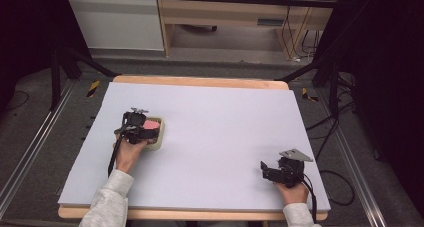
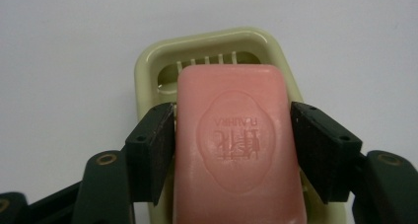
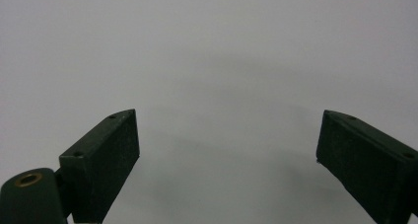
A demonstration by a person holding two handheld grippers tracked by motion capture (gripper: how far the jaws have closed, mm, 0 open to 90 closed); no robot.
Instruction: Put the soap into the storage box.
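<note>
On the left half of the pale grey table (image 1: 215,132), a cream soap dish (image 1: 159,137) was seen, lying flat on the mat at roughly nine o'clock from the table's centre. A pink bar of soap (image 1: 150,123) was seen inside the dish, resting lengthwise with its stamped face up. The left gripper (image 1: 148,132) was held over the dish by the person's left hand (image 1: 129,154), its sleeve entering from six o'clock.

In the left gripper view, the soap (image 2: 236,145) was framed by the two black jaws, one at nine o'clock of the bar and one at three o'clock. The left pad was seen just beside the bar's long edge, and a narrow gap could be made out at the right pad, so the bar was not clamped: the tool was loosened, with the soap between its jaws but resting in the dish (image 2: 148,66). The dish's slotted floor was visible at twelve o'clock of the bar.

Well apart, at about four o'clock from the table's centre, the right gripper (image 1: 264,168) was held by the right hand (image 1: 294,191), low over bare mat. In the right gripper view its jaws were spread wide with nothing between them, only the table surface (image 3: 222,61) beyond.
</note>
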